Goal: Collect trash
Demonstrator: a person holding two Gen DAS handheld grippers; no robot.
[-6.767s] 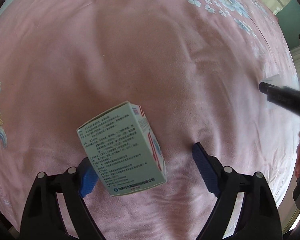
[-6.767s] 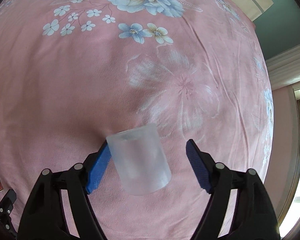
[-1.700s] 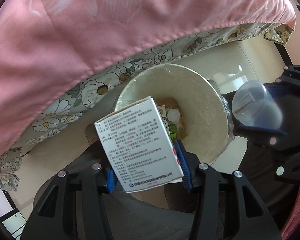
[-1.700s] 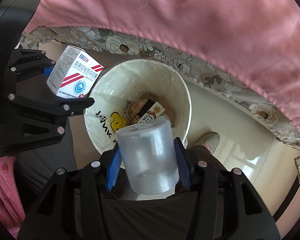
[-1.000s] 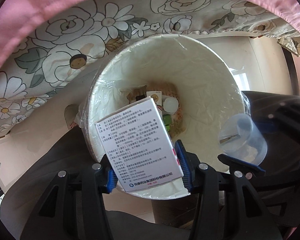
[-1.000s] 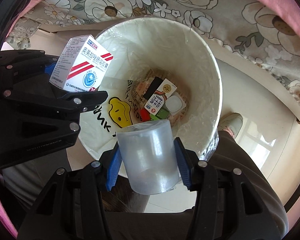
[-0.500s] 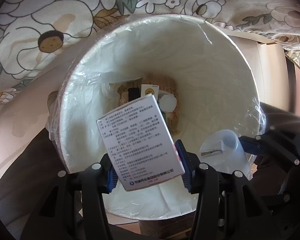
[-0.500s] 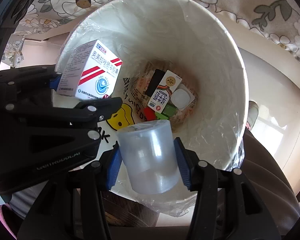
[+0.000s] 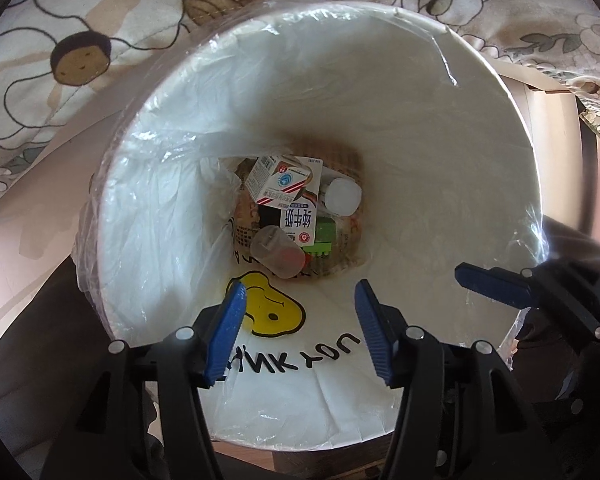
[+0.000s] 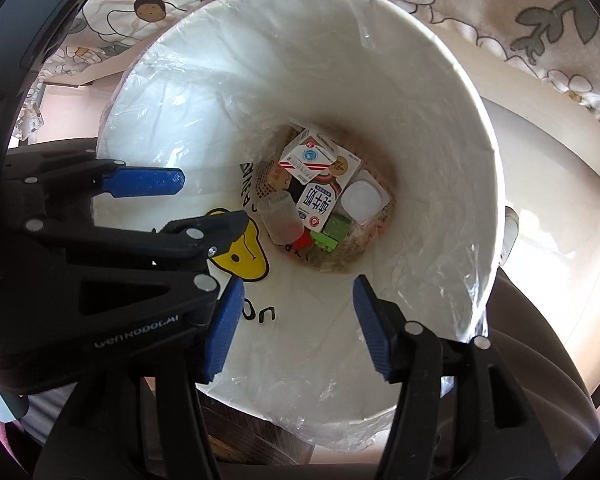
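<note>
Trash is being gathered at the bottom of the white bin, which is filling the middle of both views and is lined with a clear plastic bag. A red-striped white box is lying on top of the heap, just above the centre of the frame, and a clear plastic cup is lying on its side below and to the left of it, touching a milk carton. A green block and a small white tub are being seen to the right of the carton.

The left gripper is being held over the bin's mouth at the bottom of its own view, its jaws spread apart with nothing between them. The right gripper is likewise being held wide and empty at the bottom of its view, with the left one crossing in from the left edge. Both are judged to be kept directly above the opening so that anything let go falls inside rather than onto the floor. The box and cup are judged already disposed of, and whether more trash is waiting elsewhere cannot be told from these views.
</note>
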